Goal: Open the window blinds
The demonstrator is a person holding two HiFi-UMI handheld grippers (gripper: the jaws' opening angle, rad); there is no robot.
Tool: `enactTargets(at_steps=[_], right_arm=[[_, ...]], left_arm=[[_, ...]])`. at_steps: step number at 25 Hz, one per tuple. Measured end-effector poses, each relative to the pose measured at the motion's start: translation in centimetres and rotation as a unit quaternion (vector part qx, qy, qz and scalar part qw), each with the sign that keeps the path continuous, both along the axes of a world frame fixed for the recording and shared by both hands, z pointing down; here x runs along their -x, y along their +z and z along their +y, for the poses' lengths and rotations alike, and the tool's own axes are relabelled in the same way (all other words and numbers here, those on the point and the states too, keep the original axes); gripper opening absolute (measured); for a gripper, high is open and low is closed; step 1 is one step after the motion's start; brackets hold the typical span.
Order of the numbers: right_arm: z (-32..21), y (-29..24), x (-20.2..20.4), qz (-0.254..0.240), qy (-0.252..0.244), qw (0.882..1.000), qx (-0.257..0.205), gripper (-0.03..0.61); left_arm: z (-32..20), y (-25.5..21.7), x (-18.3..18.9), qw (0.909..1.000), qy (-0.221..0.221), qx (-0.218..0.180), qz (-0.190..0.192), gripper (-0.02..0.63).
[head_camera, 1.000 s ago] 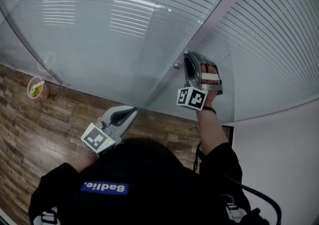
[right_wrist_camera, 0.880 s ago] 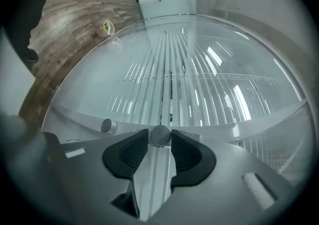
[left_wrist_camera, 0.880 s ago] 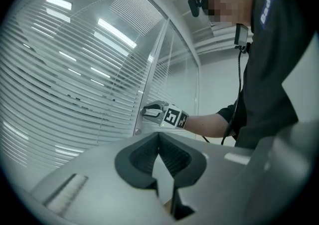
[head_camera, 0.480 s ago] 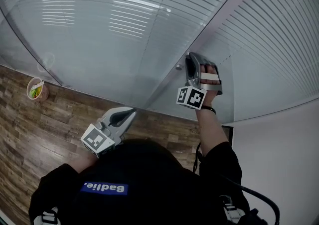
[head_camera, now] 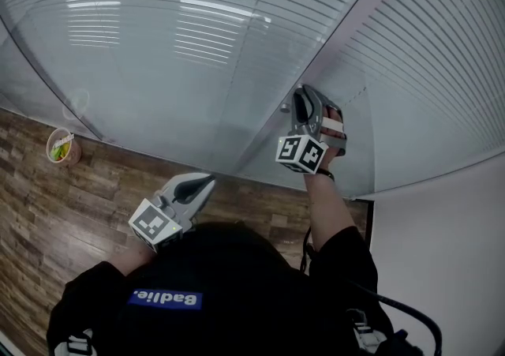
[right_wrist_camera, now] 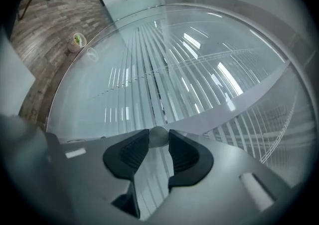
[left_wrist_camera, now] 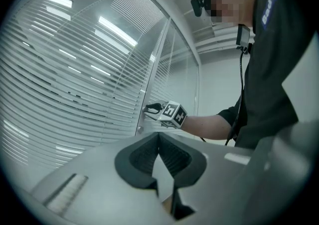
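Slatted blinds (head_camera: 197, 23) hang behind the glass panes, with more slats (head_camera: 442, 46) on the pane to the right of the pale frame post (head_camera: 347, 23). My right gripper (head_camera: 298, 99) reaches level to that post. In the right gripper view a small round grey knob (right_wrist_camera: 158, 136) sits between its pads, and the right gripper (right_wrist_camera: 158, 141) is shut on it. The left gripper view shows the right gripper (left_wrist_camera: 148, 110) at the post from the side. My left gripper (head_camera: 210, 181) hangs low near my body, clear of the glass. Its jaws (left_wrist_camera: 159, 136) are shut with nothing in them.
A small round fitting (left_wrist_camera: 141, 129) sits on the post just below the held knob. On the wood-pattern floor (head_camera: 47, 220) by the glass stands a cup with something green in it (head_camera: 61, 147). A white wall (head_camera: 442, 267) closes the right side.
The right gripper has rolled a little on the knob, and its marker cube has turned with it. The left gripper has stayed where it was.
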State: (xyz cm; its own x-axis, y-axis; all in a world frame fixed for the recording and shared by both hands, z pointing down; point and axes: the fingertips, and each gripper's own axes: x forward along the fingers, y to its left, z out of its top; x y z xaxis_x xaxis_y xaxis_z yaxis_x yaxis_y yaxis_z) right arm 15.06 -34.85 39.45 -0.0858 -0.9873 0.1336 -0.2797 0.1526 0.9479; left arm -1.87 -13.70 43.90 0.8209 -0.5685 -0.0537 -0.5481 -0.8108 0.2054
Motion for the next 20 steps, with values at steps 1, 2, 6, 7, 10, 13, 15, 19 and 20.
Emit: enactTargets(at_steps=[1,2,6,7,10,13,15,19,20], right_arm=[[0.0,-0.1,0.0,-0.017,0.002,1.000,0.001,0.115],[-0.1,-0.1,0.0,-0.035,0.004,0.999,0.003,0.117],[0.0,-0.5,0.0,-0.104,0.016,0.994,0.007,0.123],[0.0,-0.5,-0.1,-0.117,0.018,0.993,0.008,0.123],[-0.1,-0.5,-0.3,-0.158,0.023,0.987,0.010,0.127],[-0.1,-0.7,-0.4,-0.222,0.027,0.975,0.018,0.129],[-0.1,-0.8,-0.5,-0.272,0.029,0.961,0.023,0.129],[-0.2,-1.0,-0.6,-0.348,0.035,0.936,0.033,0.129],[-0.1,-1.1,-0.6,-0.364,0.036,0.930,0.036,0.129]], left_arm=[[0.0,0.0,0.1,1.0000,0.000,0.000,0.000,0.000],[0.0,0.1,0.1,1.0000,0.000,0.001,-0.001,0.000],[0.1,0.5,0.2,1.0000,0.000,0.004,-0.004,0.000],[0.2,0.6,0.3,1.0000,0.001,0.005,-0.003,0.000],[0.1,0.6,0.3,1.0000,0.001,0.006,-0.004,0.000],[0.1,0.4,0.3,1.0000,-0.001,0.009,-0.002,0.000],[0.1,0.4,0.1,0.9999,0.000,0.011,-0.003,0.000],[-0.1,0.7,0.2,0.9999,0.000,0.017,-0.002,0.000],[-0.1,0.8,0.3,0.9998,0.001,0.018,-0.003,0.000]])
